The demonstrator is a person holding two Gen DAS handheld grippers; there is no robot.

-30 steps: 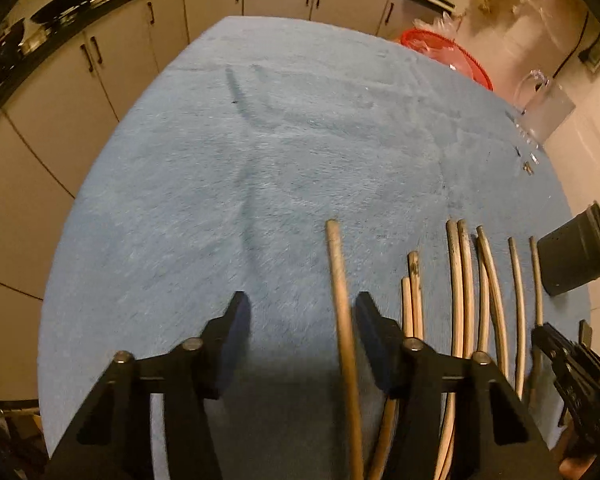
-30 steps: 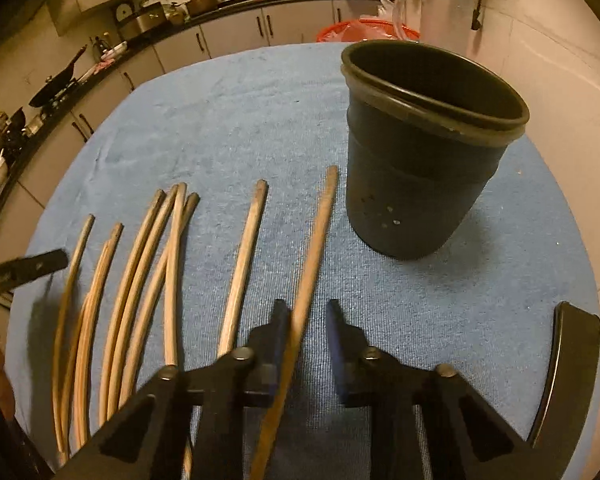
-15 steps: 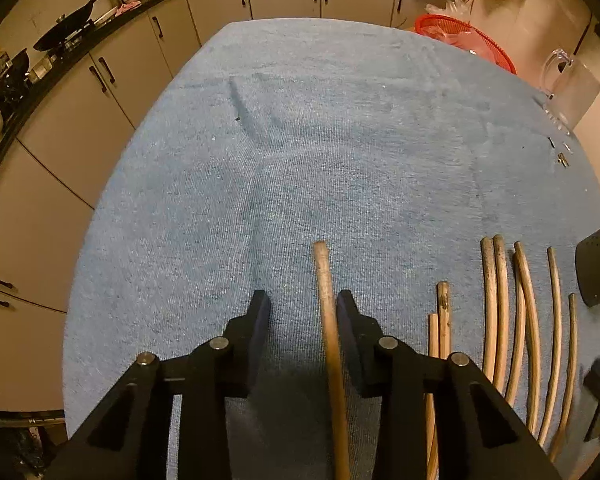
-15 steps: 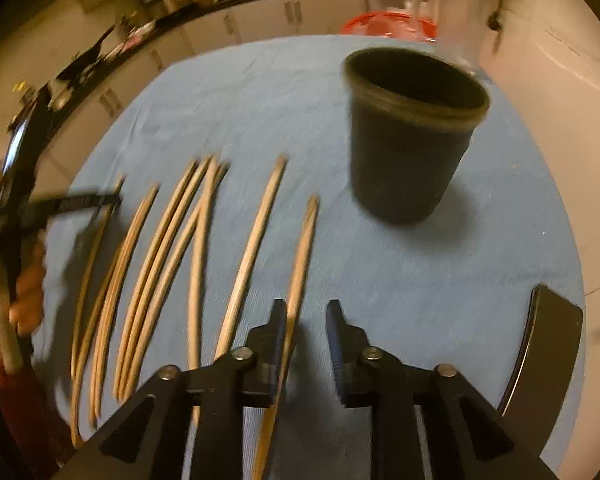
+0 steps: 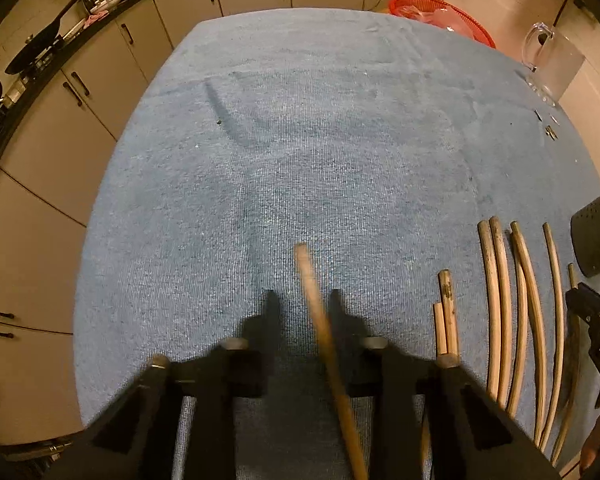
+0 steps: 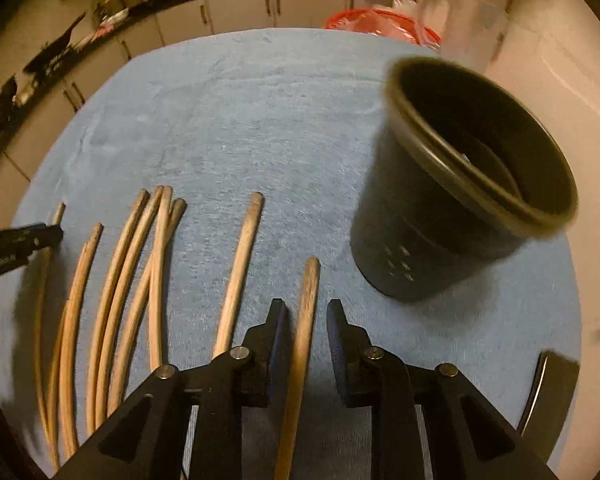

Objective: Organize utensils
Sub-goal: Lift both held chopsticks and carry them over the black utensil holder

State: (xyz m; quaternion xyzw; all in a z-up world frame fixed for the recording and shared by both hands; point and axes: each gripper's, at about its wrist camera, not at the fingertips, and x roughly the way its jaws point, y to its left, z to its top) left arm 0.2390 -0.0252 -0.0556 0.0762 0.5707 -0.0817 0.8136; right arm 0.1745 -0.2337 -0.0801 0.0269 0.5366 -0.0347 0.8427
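The left gripper [image 5: 304,300] has just closed its fingers on one chopstick [image 5: 320,328], lower centre. The right gripper [image 6: 307,308] grips another chopstick [image 6: 305,320]. Loose chopsticks [image 6: 116,280] lie lower left; the black holder [image 6: 452,200] stands right.

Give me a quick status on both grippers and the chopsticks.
Left gripper shut on a chopstick. Right gripper shut on another chopstick. Black holder upright, path clear.

Found no wording clear enough to read anywhere. Noticed only faint pale lettering on the left gripper [image 6: 18,246], too blurred and small to make out.
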